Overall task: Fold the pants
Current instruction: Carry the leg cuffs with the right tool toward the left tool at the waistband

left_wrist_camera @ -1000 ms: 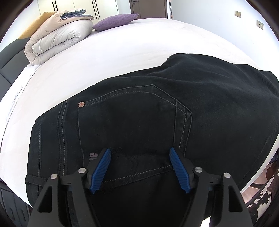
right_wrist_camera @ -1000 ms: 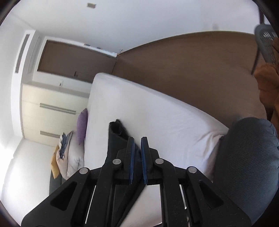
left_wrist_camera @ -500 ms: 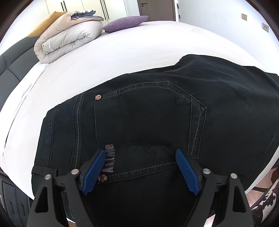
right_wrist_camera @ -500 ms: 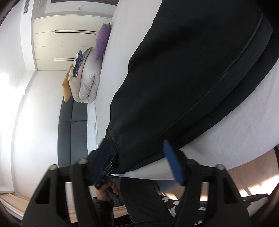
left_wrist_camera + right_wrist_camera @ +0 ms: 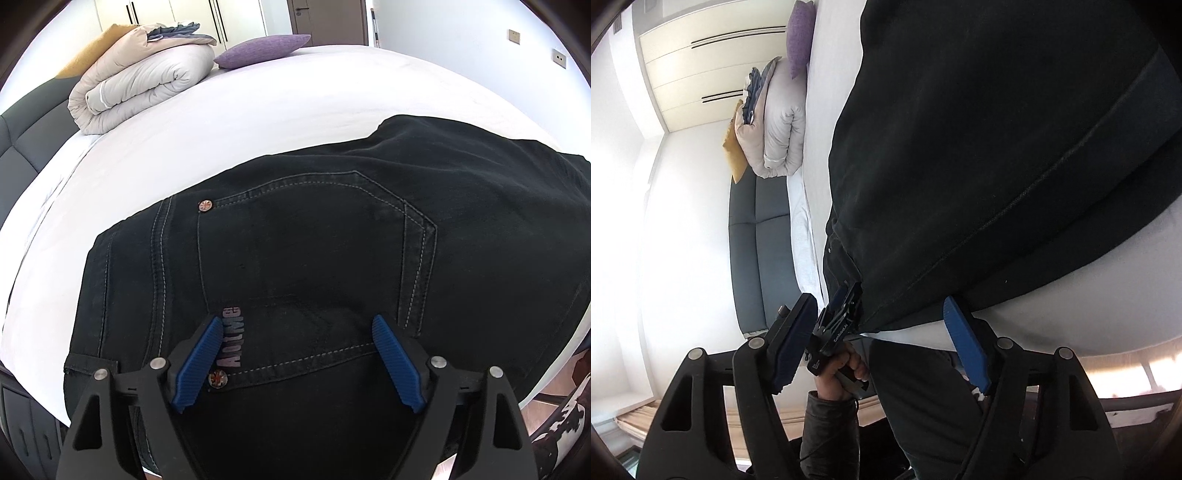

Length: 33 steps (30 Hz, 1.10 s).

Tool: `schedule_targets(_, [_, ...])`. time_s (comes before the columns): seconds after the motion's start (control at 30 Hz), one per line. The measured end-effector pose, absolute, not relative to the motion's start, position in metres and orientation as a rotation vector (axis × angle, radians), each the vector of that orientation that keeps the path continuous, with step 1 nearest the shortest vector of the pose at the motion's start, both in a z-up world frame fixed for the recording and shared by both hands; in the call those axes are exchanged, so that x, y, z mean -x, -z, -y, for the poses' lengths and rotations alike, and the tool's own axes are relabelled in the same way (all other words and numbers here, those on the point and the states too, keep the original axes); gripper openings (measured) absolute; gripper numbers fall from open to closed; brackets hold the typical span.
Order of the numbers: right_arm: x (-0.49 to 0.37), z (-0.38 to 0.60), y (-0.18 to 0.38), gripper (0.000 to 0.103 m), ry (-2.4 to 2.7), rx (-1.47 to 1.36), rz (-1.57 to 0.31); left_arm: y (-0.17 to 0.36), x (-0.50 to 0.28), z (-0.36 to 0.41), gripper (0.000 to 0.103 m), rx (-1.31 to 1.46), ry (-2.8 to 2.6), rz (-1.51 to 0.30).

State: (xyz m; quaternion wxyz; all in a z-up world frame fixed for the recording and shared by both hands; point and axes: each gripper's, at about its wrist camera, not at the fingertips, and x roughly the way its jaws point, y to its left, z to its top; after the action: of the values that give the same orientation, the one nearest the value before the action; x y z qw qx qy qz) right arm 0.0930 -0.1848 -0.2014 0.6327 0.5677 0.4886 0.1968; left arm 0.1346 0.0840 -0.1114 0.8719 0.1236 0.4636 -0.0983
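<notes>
Your left gripper (image 5: 295, 343) hovers with its blue pads spread wide over the back pocket of the black pants (image 5: 314, 258), nothing pinched between them; the jaws have just been opening. A small logo patch (image 5: 232, 336) and a copper rivet (image 5: 218, 377) sit just inside the left pad.

Your right gripper (image 5: 882, 314), seen in its own tilted view, also stands parted, its jaws having just narrowed a little. The hem edge of the pants lies between the pads, though you cannot tell whether either pad touches the cloth. In that same view your left hand (image 5: 846, 365) grips the other tool's handle at the garment's edge.

The pants lie flat, waist toward you, across the near part of the white bed (image 5: 258, 99). Well apart, at the far corner, rest a rolled beige duvet (image 5: 140, 81) and a purple pillow (image 5: 262, 50). A dark padded headboard (image 5: 761, 236) runs along the bed's side, with pale wardrobe doors (image 5: 713, 62) behind.
</notes>
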Motion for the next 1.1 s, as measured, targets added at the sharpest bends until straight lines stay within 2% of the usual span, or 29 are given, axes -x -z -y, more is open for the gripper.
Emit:
schedule_targets(0.1, [-0.095, 0.181, 0.213, 0.06, -0.421, -1.327, -1.14, 0.112, -0.136, -0.085, 0.086, -0.258, 0.211, -0.971])
schedule_targets(0.23, [-0.098, 0.169, 0.22, 0.056, -0.405, -1.331, -1.147, 0.113, -0.138, -0.085, 0.087, -0.254, 0.214, -0.971])
schedule_targets(0.27, [-0.1, 0.165, 0.221, 0.05, -0.406, -1.323, -1.151, 0.114, -0.137, -0.085, 0.087, -0.254, 0.213, -0.971])
schedule_targets(0.3, [-0.101, 0.162, 0.222, 0.037, -0.414, -1.317, -1.156, 0.114, -0.137, -0.085, 0.087, -0.254, 0.213, -0.971])
schedule_targets(0.4, [-0.101, 0.157, 0.229, 0.01, -0.413, -1.293, -1.186, 0.114, -0.137, -0.085, 0.087, -0.254, 0.214, -0.971])
schedule_targets(0.47, [-0.1, 0.159, 0.231, 0.003, -0.392, -1.278, -1.196, 0.114, -0.137, -0.085, 0.087, -0.254, 0.214, -0.971])
schedule_targets(0.8, [-0.084, 0.16, 0.229, 0.001, -0.362, -1.22, -1.2, 0.113, -0.13, -0.089, 0.086, -0.252, 0.191, -0.964])
schedule_targets(0.93, [-0.088, 0.155, 0.231, 0.002, -0.377, -1.226, -1.188, 0.098, -0.13, -0.081, 0.068, -0.261, 0.145, -0.955])
schedule_targets(1.1, [-0.092, 0.157, 0.234, 0.003, -0.397, -1.263, -1.18, 0.058, -0.139, -0.033, 0.067, -0.172, 0.247, -0.851])
